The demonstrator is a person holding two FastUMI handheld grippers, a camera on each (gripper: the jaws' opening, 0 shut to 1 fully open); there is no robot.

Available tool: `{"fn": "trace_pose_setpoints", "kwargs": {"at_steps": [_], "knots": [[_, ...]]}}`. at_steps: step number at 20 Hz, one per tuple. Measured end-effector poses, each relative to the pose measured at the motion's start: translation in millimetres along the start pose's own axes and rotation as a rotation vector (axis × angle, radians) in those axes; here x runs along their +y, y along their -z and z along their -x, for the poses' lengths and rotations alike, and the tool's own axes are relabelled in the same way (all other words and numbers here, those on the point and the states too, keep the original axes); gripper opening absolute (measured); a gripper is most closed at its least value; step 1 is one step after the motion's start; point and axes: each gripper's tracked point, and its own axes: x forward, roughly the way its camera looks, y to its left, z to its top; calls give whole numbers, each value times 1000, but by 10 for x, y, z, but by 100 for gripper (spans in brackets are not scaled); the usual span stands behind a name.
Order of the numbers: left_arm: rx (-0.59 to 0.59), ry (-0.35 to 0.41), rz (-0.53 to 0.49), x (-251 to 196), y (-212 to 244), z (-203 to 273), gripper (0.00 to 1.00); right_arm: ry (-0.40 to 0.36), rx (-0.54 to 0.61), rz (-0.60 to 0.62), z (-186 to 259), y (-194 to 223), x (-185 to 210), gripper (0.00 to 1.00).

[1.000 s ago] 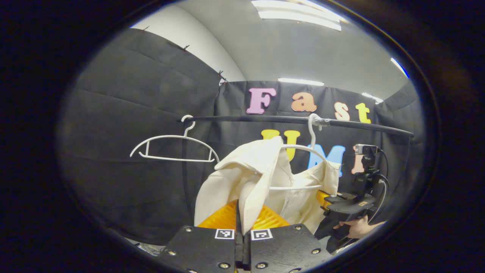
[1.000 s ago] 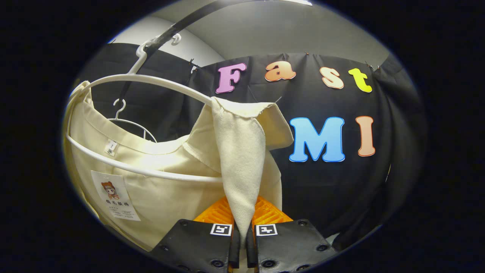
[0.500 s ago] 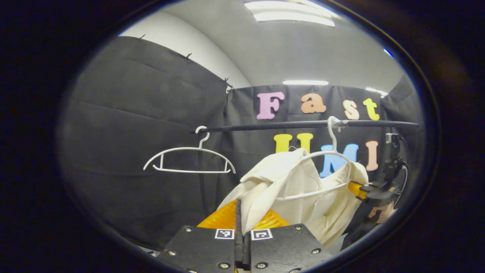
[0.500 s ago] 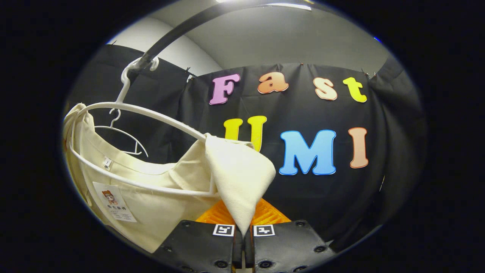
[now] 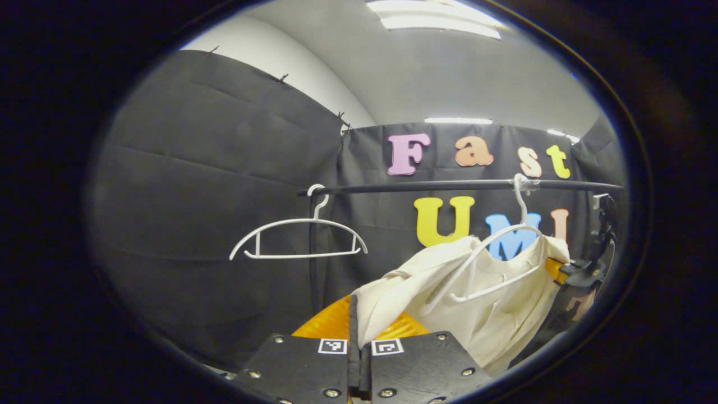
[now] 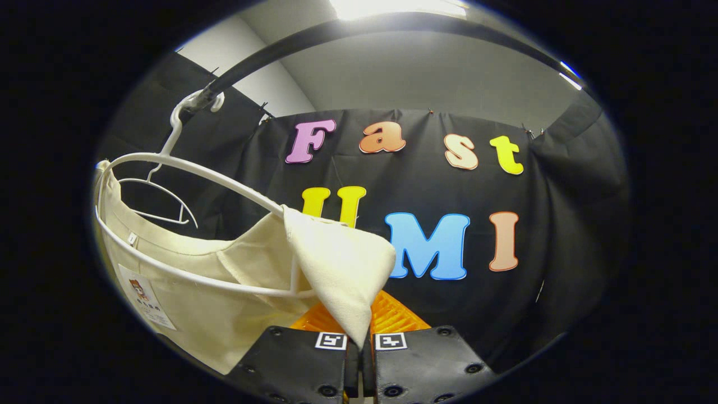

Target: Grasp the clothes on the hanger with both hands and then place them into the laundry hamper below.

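light: ceiling strips, glare overhead — focus: sharp — edges: fisheye-bent, dim

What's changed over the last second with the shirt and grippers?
Both grippers pulled outward and down: the shirt slid off the hanger's shoulders, its left end now bare. Left gripper and right gripper stay clamped; the hanger still hooks the rail.

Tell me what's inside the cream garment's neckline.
The white hanger still runs through the cream garment; its lower bar and a small neck tag show. Fabric covers the hanger's right tip.
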Motion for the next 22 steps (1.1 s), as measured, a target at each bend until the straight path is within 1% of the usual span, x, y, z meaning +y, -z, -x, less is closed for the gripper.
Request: {"fn": "trace_pose_setpoints", "kwargs": {"at_steps": [3, 6, 7, 8, 9, 10, 11, 12, 14, 15, 17, 19, 22], "knots": [[25, 23, 14, 87, 85, -68, 1, 31, -17, 31, -210, 77, -117, 4], [44, 43, 26, 99, 198, -105, 1, 53, -13, 26, -326, 149, -213, 4], [50, 45, 25, 78, 214, -118, 1, 60, -15, 25, -341, 154, -242, 2], [58, 48, 29, 61, 253, -135, 1, 66, -19, 27, -363, 154, -274, 4], [66, 52, 40, 50, 321, -168, 1, 70, -22, 28, -397, 173, -298, 2], [73, 57, 55, 40, 389, -184, 1, 72, -24, 22, -422, 193, -326, 4], [81, 62, 65, 35, 433, -182, 1, 73, -18, 15, -447, 218, -355, 2], [88, 64, 65, 48, 462, -184, 1, 77, -12, 12, -474, 240, -387, 2], [98, 73, 55, 61, 517, -156, 1, 86, -17, 4, -502, 243, -455, 7], [103, 76, 51, 50, 543, -152, 1, 87, -21, -1, -529, 238, -484, 4], [118, 80, 57, -1, 639, -178, 1, 95, -30, 7, -553, 228, -558, 7], [128, 79, 69, -34, 712, -220, 1, 90, -42, 19, -567, 209, -589, 7], [147, 74, 82, -35, 815, -243, 1, 82, -25, 30, -614, 358, -657, 4]]}}
